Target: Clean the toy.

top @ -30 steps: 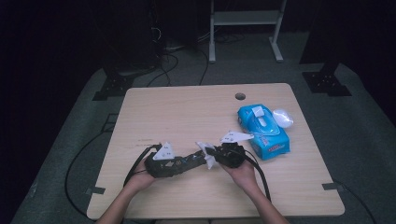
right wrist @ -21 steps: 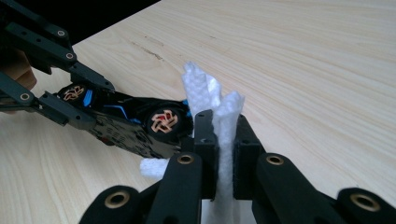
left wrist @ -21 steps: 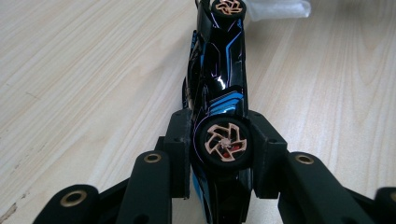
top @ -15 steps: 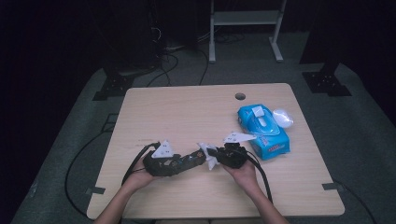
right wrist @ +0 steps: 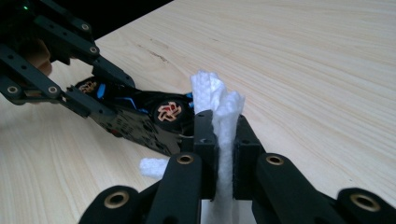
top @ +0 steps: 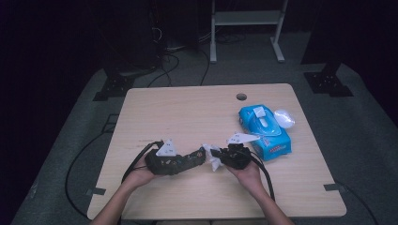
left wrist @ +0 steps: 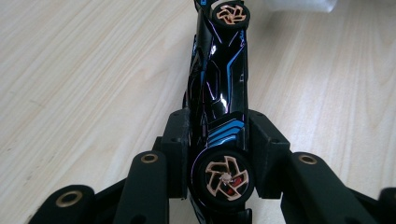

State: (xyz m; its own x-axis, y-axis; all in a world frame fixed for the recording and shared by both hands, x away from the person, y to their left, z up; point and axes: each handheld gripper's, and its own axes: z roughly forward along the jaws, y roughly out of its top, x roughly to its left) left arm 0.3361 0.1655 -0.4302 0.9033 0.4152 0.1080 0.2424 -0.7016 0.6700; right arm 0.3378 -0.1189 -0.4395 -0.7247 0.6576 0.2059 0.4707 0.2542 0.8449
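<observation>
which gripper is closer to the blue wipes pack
Right. The right gripper, clamped on a white wipe, sits just beside the blue wipes pack; the left gripper, holding the black toy car, is farther out toward the table's middle.

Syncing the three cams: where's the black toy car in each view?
High view: toy car low and left of centre, between the two grippers.
Left gripper view: it runs up the middle, rear wheel end clamped in the left gripper.
Right gripper view: left of centre, past the white wipe pinched in the right gripper.
Shared landmark: the light wood table.
</observation>
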